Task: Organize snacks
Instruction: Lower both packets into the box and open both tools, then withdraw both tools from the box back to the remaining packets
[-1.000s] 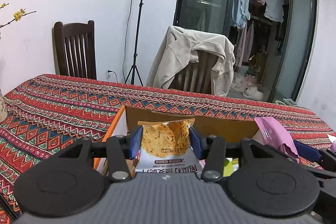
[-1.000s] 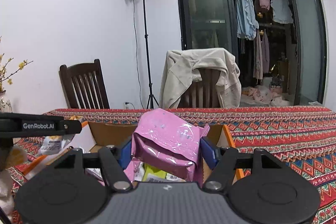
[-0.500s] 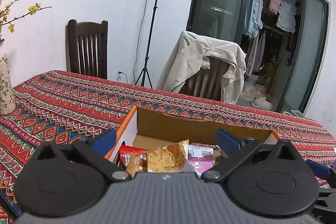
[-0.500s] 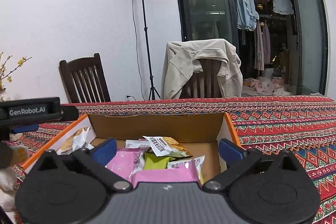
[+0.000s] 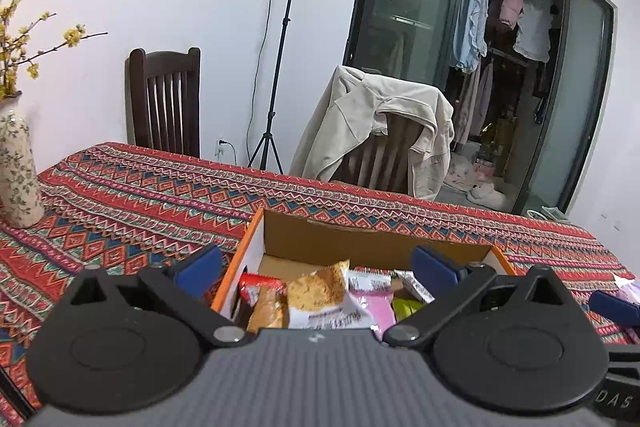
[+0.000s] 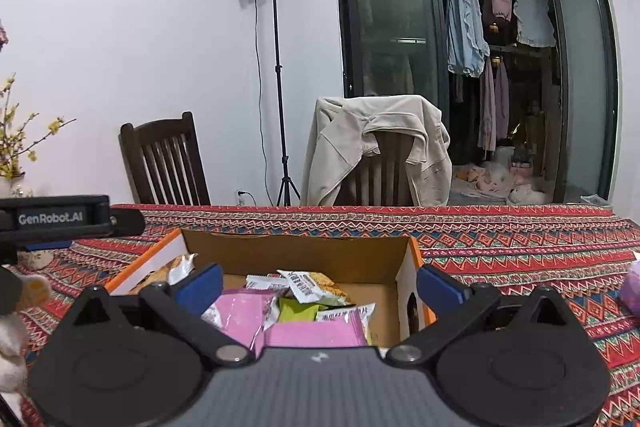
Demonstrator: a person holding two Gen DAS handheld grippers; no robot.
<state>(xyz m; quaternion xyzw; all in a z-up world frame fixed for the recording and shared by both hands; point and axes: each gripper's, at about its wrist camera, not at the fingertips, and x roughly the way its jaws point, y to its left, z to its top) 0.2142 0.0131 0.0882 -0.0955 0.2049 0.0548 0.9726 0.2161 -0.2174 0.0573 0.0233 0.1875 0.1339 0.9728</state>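
Note:
A cardboard box [image 5: 376,239] with an orange outside stands on the patterned tablecloth and holds several snack packets. My left gripper [image 5: 316,267] is open over the box's left part, with nothing between its blue pads. Below it lie a cracker packet [image 5: 316,287], a red packet [image 5: 258,283] and a pink packet [image 5: 372,311]. My right gripper [image 6: 320,287] is open too, above the box [image 6: 296,253], where a pink packet [image 6: 316,333] lies on a green one [image 6: 296,309]. The left gripper's black body [image 6: 60,217] shows at the left edge of the right wrist view.
A flowered vase [image 5: 18,179] stands on the table at the far left. Behind the table are a dark wooden chair [image 5: 164,103], a chair with a beige jacket [image 5: 380,131] and a light stand [image 6: 276,75]. A purple item [image 6: 632,287] lies at the right edge.
Both grippers opened and let go: the cracker packet and the pink packet now lie in the box. Both grippers then drew back and rose a little.

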